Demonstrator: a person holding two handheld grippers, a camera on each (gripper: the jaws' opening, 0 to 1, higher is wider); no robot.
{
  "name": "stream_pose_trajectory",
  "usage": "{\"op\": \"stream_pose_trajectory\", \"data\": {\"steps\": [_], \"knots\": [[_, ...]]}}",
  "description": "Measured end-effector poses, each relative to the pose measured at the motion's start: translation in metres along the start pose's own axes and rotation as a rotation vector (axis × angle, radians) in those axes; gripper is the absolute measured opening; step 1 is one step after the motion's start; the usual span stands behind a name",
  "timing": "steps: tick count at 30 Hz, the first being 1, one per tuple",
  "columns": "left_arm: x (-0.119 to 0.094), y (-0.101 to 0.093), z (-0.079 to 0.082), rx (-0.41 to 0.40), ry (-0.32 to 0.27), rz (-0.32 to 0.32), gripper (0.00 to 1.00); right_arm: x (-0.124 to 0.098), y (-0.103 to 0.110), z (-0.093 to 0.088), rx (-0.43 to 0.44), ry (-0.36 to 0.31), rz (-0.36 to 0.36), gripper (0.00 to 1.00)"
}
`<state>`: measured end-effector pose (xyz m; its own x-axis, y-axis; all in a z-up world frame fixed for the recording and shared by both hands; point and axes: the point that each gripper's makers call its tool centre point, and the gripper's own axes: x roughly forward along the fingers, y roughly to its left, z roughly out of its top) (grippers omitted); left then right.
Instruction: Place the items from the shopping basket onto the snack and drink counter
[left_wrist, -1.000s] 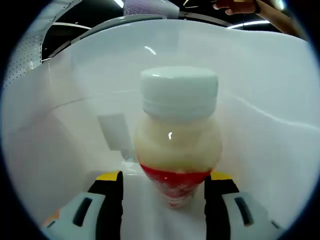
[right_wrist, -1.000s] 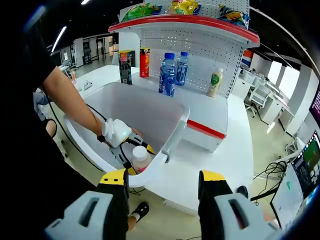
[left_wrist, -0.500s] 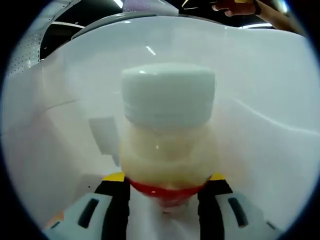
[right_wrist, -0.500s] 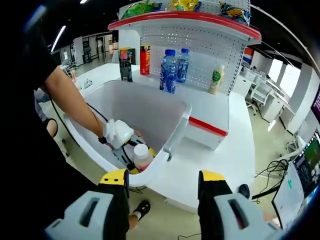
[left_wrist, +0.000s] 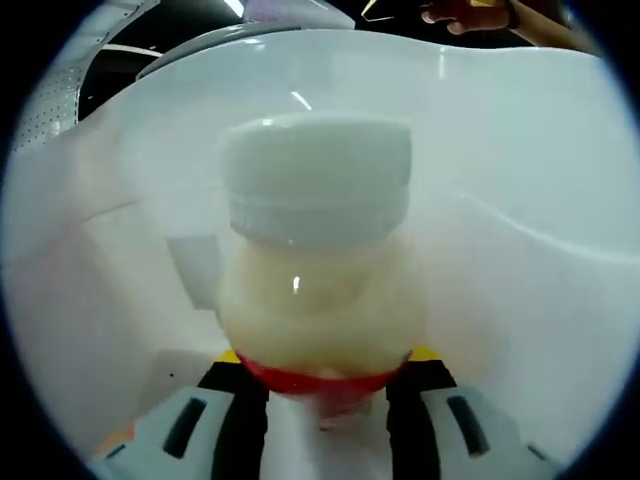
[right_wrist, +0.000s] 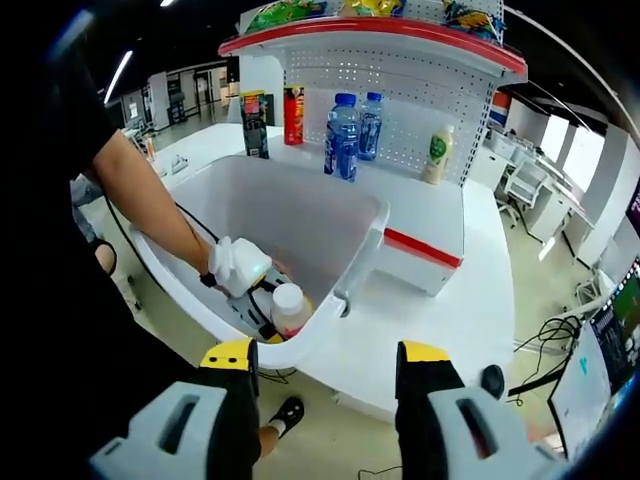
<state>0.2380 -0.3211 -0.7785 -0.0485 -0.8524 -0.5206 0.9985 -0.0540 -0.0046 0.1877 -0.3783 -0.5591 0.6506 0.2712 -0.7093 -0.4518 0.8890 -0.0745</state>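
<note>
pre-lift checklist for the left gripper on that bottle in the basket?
1. Bottle between the left gripper fingers: ok, yellow tips sit either side of its red label.
2. Fingers actually clamped on it: cannot tell, contact is hidden behind the bottle's body.
3. White cap on: ok.
4. Lift path out of the white basket: ok, nothing above the bottle in the right gripper view.
5. Landing spot on the counter: ok, bare shelf beside the two blue water bottles and the green-label bottle.
6. Right gripper clear: ok, open, outside the basket.
</note>
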Motion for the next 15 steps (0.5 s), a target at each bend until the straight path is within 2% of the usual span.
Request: {"op": "stream_pose_trajectory", "data": {"steps": [2,5,12,15], "knots": [[0.0004,-0.0011,0.0005,0.006,-0.001,-0.001,0.46,0.0003,0.001,-0.0008,-0.001,0.004,0.002,0.53],[0.0005,0.0001,0.0007,-0.026,-0.016,0.006,0.46,0.0004,0.002,-0.0005,-0.009,0.007,0.003,0.53],[-0.0003,-0.0014,0.0009,0.016,-0.021,-0.023,0.44,-0.0006,0.0,0.0003,-0.026,0.02,-0.005,0.52],[-0.0011,-0.0012,0.0006,0.009,-0.018,-0.025,0.43,-0.0008,0.0014,0.002,-0.034,0.022,-0.001,0.52]]}}
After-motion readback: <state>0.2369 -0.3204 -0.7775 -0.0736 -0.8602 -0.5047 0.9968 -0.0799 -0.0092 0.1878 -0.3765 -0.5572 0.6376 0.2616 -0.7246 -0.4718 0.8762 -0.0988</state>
